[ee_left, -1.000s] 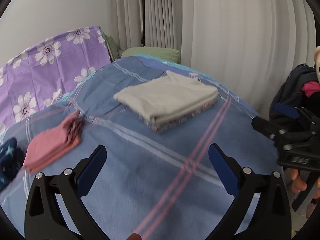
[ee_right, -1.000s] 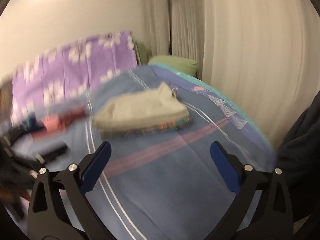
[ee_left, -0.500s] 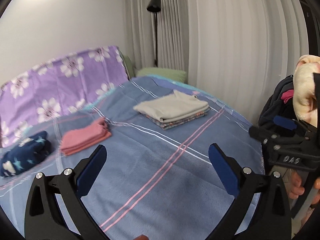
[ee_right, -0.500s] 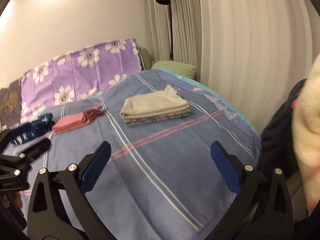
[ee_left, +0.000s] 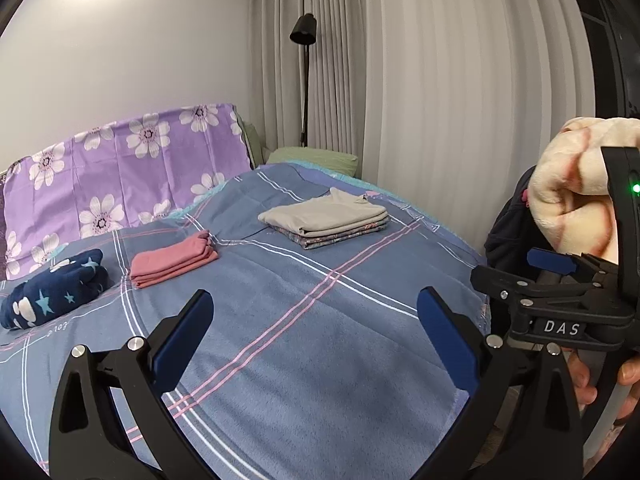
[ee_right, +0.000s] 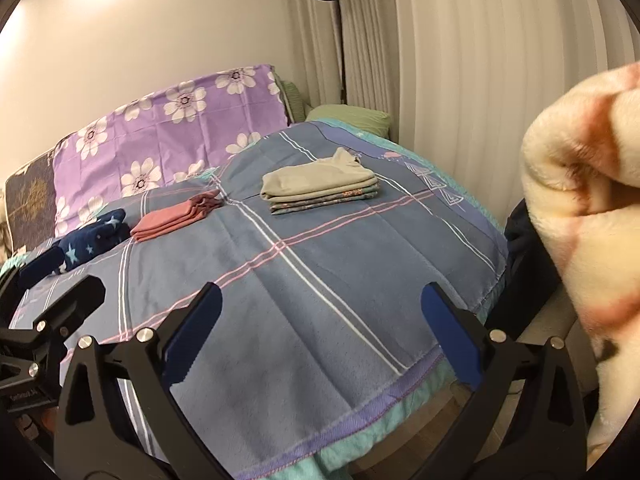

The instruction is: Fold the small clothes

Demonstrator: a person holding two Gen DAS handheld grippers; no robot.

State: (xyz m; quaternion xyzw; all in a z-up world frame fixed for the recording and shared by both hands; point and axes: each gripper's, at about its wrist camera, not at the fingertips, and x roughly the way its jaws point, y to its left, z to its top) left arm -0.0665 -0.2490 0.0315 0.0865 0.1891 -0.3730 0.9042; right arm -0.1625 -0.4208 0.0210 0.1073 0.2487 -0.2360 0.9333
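Both grippers empty over the bed, fleece off to the right

Left gripper (ee_left: 312,328) and right gripper (ee_right: 320,324) stood wide open, holding nothing. The cream fleece (ee_right: 592,208) hung at frame right, clear of the bed (ee_right: 320,288); reaching for it could miss, or drag across the grey stack (ee_right: 320,186) at upper centre.

The cream fleece item (ee_right: 588,208) is cut off by the right edge of the right wrist view and is blurred; its type cannot be determined. In the left wrist view, the right tongs (ee_left: 552,264) are partly cut off at the right edge, and one fingertip is hidden, so their spread cannot be determined. The hand (ee_left: 608,384) beneath them is only partly visible. The dark bundle (ee_left: 508,224) beside the bed (ee_left: 320,340) is mostly hidden. The left tongs' (ee_right: 60,276) body is cropped at the left edge of the right wrist view.
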